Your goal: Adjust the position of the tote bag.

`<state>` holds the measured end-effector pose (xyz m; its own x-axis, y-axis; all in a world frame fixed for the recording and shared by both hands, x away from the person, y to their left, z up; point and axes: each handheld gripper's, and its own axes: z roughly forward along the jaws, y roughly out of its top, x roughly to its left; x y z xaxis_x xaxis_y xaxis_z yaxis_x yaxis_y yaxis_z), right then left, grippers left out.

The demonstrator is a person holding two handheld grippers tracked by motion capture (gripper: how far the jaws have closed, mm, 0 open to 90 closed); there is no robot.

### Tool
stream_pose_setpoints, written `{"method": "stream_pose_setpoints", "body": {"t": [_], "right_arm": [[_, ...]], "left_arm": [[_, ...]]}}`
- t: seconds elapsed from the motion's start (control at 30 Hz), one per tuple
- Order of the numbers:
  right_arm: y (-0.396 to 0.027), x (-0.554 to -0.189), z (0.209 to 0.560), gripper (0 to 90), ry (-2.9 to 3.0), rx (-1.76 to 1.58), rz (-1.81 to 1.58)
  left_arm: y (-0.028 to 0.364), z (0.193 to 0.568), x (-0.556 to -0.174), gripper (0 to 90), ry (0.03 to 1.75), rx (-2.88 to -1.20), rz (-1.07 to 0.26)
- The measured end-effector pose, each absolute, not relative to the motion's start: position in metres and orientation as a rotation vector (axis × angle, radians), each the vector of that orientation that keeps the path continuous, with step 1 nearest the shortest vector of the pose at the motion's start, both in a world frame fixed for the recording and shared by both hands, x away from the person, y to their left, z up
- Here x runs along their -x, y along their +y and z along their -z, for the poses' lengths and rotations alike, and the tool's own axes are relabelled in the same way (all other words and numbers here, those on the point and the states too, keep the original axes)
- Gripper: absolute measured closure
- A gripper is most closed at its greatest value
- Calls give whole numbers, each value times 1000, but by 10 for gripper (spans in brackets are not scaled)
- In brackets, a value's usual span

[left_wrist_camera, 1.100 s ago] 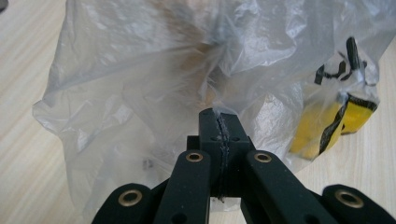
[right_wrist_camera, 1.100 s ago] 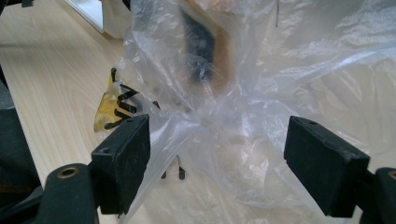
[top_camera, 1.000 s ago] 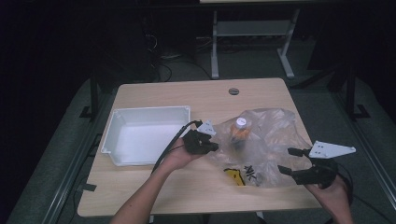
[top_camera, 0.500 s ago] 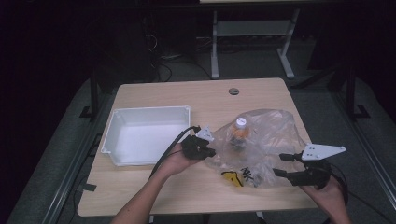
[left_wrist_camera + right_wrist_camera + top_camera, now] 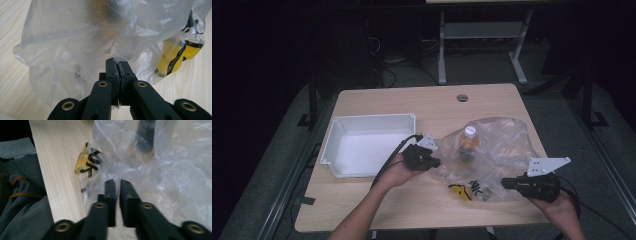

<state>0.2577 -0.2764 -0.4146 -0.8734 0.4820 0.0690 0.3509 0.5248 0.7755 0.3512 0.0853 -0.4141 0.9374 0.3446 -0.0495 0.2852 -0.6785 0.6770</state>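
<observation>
A clear plastic bag (image 5: 492, 155) is spread flat on the worktop (image 5: 422, 102), right of centre, with a bottle (image 5: 468, 142) (white cap, orange contents) standing or leaning inside it; which of the two cannot be told through the film. The bag's left edge is pinched by the left tongs (image 5: 117, 65), which are closed on a fold of film seen between the pads in the left gripper view. The right tongs (image 5: 115, 185) have just been closing at the bag's near right edge; a narrow slit is left between the pads, and thin film seems to be caught there, though this is not sharply shown. With opposite edges taken this way, the bag is probably being held taut so that its mouth can be opened or the bottle worked out. A yellow patch with black print (image 5: 460, 190) is seen at the bag's near edge, likely the bag's printed label. A white tray (image 5: 337, 131) is set just left of the bag, near the left tongs, presumably as the place for the contents. A round cable hole (image 5: 462, 97) is cut in the worktop's far side. Slippage of thin film out of the right pads is judged the main risk.
</observation>
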Motion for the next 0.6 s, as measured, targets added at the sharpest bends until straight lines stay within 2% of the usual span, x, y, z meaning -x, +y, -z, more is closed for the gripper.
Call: {"method": "stream_pose_setpoints", "body": {"t": [0.1, 0.43, 0.6], "right_arm": [[-275, -258, 416, 896, 2621, -719, -1262], [-271, -258, 416, 897, 2629, -722, -1240], [-269, -258, 416, 897, 2632, -724, -1240]], "left_arm": [[91, 410, -350, 846, 449, -2357, -114], [108, 382, -342, 652, 445, -2318, -117], [103, 363, -338, 581, 405, -2296, -132]]}}
